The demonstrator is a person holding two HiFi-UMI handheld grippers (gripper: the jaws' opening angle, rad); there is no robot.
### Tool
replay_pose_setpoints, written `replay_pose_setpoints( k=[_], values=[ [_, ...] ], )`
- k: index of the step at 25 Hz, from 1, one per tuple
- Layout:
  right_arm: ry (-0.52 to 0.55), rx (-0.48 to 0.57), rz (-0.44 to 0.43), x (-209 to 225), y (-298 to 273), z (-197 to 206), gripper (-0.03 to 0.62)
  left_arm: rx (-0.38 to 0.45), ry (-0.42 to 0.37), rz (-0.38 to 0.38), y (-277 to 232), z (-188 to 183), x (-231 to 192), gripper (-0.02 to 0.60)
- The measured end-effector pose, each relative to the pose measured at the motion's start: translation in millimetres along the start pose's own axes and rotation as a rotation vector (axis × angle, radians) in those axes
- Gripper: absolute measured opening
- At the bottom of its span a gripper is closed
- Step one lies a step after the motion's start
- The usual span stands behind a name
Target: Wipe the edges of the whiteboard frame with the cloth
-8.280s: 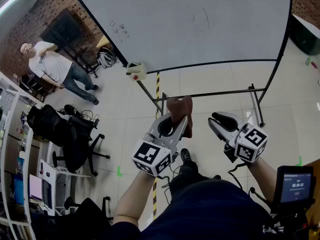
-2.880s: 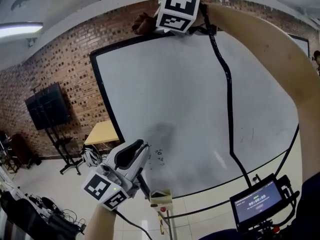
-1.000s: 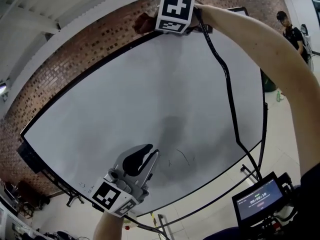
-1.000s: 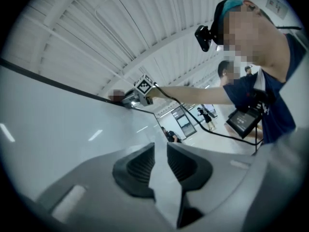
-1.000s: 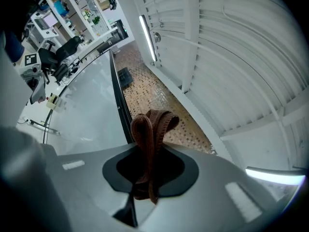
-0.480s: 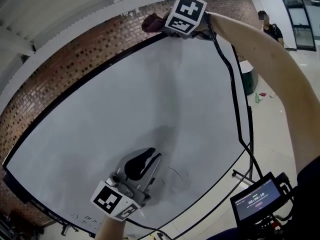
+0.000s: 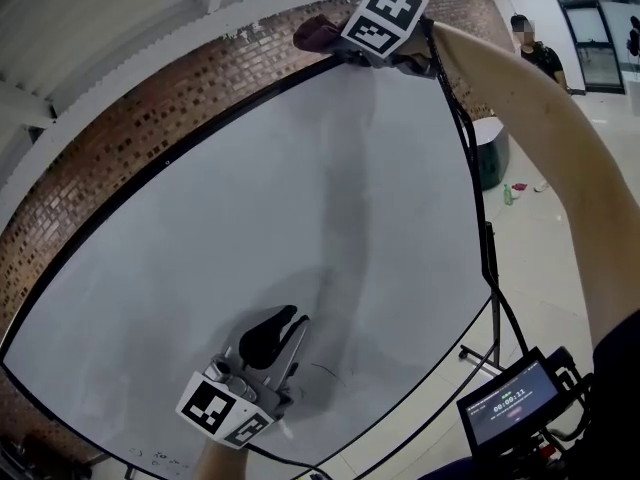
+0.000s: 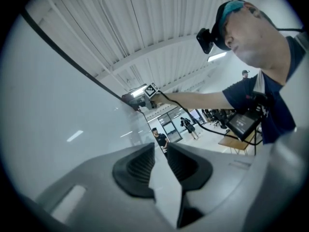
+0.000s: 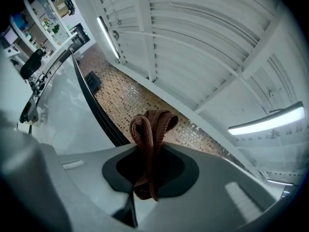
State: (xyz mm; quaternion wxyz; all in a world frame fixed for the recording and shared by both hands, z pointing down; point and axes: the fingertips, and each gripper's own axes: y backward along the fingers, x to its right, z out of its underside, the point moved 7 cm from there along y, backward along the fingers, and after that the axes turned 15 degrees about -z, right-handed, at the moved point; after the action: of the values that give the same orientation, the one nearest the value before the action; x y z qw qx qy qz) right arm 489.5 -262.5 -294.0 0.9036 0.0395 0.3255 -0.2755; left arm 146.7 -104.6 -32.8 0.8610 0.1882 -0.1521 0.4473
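The whiteboard (image 7: 250,228) fills the head view, its black top frame (image 7: 180,153) slanting up to the right. My right gripper (image 7: 338,46) is raised to that top edge near the right corner. It is shut on a brown cloth (image 7: 315,33), which rests against the frame. In the right gripper view the folded cloth (image 9: 149,129) sticks up from the closed jaws, with the frame (image 9: 96,105) just beyond. My left gripper (image 7: 285,328) hangs low in front of the board. Its jaws stand a narrow gap apart with nothing in them (image 8: 161,149).
A brick wall (image 7: 150,108) runs behind the board. The stand's black post (image 7: 490,268) drops at the right, with a dark bin (image 7: 490,153) and a standing person (image 7: 530,53) beyond. A small screen (image 7: 510,403) hangs at my chest, and a cable (image 7: 455,108) trails from the right gripper.
The right gripper has slid the cloth rightward along the top frame toward the board's right corner. The left gripper has shifted a little sideways, still low before the board.
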Motion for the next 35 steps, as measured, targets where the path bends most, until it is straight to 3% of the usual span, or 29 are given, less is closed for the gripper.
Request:
replay_pose_setpoints(
  k=[14,21,26,30,35],
  values=[
    [0.026,-0.039,0.009,-6,-10,0,0.057,0.008,0.02,0.01,7,-1,11,0.081],
    [0.041,-0.138,0.144,19,2,20,0.057,-0.013,0.047,0.011,5,3,13,0.081],
    [-0.141,-0.047,0.208,43,28,55,0.058,-0.039,0.038,0.007,7,-2,14,0.081],
    [-0.281,0.01,0.137,48,35,91,0.058,-0.064,0.041,0.029,8,1,11,0.081],
    [-0.32,0.094,0.045,36,40,126,0.058,-0.068,0.073,0.073,-4,8,9,0.081]
  ],
)
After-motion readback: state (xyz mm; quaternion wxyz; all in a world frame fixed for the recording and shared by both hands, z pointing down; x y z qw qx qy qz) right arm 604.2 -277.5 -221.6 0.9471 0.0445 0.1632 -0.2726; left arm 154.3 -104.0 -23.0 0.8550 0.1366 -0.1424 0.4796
